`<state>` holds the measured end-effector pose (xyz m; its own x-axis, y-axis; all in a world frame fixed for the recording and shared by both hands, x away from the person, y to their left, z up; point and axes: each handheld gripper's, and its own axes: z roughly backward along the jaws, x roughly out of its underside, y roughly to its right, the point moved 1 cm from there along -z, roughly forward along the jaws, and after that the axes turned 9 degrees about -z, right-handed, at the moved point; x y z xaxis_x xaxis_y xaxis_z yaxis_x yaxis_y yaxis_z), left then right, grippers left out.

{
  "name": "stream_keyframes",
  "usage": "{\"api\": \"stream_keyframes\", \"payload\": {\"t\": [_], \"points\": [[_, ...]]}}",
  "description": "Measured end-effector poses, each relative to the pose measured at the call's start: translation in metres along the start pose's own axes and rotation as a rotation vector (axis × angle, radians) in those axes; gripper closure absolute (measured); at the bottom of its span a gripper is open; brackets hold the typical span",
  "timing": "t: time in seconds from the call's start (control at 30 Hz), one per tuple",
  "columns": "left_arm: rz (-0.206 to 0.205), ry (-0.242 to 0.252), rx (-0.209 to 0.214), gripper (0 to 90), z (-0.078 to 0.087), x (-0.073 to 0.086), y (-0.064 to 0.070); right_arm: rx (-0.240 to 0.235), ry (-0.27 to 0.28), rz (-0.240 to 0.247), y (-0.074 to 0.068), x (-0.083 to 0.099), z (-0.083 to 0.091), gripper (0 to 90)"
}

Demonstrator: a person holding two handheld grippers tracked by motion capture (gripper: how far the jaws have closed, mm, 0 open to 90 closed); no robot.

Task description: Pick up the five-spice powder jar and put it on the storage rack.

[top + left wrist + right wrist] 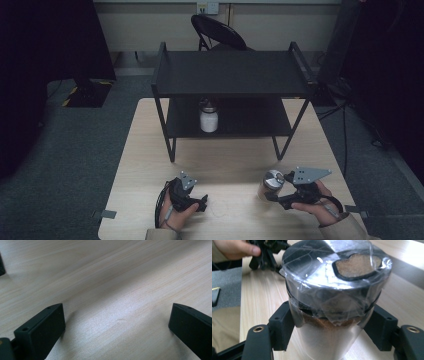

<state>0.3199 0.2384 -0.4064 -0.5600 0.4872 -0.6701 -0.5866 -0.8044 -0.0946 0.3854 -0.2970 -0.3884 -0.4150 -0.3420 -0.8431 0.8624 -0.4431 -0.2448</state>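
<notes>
A clear jar [329, 290] of brown powder, its dark lid wrapped in plastic film, stands on the pale wooden table [235, 160] near the front right. My right gripper [332, 322] is shut on the jar's body, one jaw on each side; the high view shows this gripper [275, 192] with the jar [272, 181]. My left gripper [202, 202] rests low over the table at the front left. Its jaws stand wide apart, open [116, 320], with bare wood between them. A white jar [208, 120] with a dark lid sits on the lower shelf.
A black two-tier shelf [230, 75] stands on the far half of the table, its top tier bare. A folding chair [217, 32] is behind it. Grey carpet surrounds the table, and dark stands flank it. The other hand and its gripper [265, 250] show beyond the jar.
</notes>
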Motion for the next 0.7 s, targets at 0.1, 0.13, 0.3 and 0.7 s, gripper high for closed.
{"api": "stream_keyframes", "payload": {"t": [0.1,0.13,0.3,0.7], "points": [[0.0,0.0,0.0,0.0,0.0,0.0,0.0,0.007,0.006,-0.006,0.0,-0.008,0.004,30.7],[0.0,0.0,0.0,0.0,0.0,0.0,0.0,0.008,0.009,-0.006,0.0,-0.011,0.005,30.7],[0.0,0.0,0.0,0.0,0.0,0.0,0.0,0.01,0.015,-0.009,0.0,-0.026,0.008,30.7],[0.0,0.0,0.0,0.0,0.0,0.0,0.0,0.015,0.015,-0.012,0.002,-0.064,0.009,30.8]]}}
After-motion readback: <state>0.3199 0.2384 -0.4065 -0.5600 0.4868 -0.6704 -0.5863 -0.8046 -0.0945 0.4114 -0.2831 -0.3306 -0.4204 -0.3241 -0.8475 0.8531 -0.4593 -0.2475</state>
